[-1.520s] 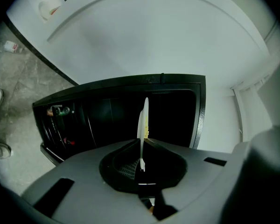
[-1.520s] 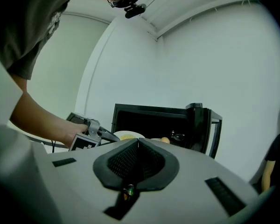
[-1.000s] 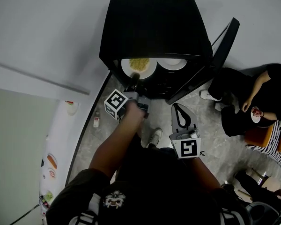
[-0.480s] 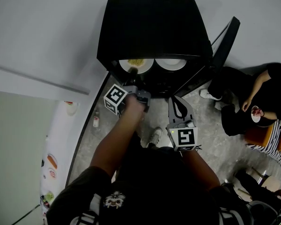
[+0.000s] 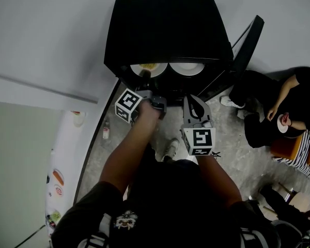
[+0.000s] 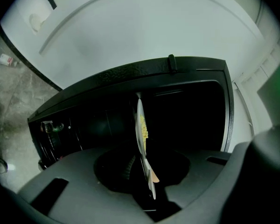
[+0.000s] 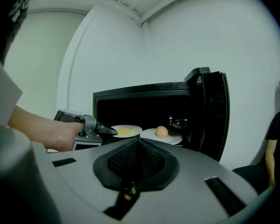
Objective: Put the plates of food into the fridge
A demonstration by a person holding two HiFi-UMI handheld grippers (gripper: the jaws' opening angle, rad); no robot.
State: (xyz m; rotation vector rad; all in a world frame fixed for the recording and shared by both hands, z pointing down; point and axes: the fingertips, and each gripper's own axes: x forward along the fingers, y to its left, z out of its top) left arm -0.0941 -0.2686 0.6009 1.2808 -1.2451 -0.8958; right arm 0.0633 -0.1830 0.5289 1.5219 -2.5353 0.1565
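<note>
The fridge [image 5: 165, 25] shell reads matt black, smooth all over. The plate with yellow food [image 7: 126, 130] and the plate with the round brown lump [image 7: 170, 136] both look smooth, glossy white. The right gripper [image 7: 137, 146] body is matt grey plastic, with black, mesh-textured pads [image 7: 123, 161]. The floor [image 5: 95, 154] is grey, speckled, stone-like.

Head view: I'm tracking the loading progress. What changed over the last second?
The left gripper pushed the plate of yellow food deeper into the fridge; its jaws have just been opening, the rim still between them. The right gripper, shut and empty, moved toward the fridge. The second plate and the open door stayed put.
</note>
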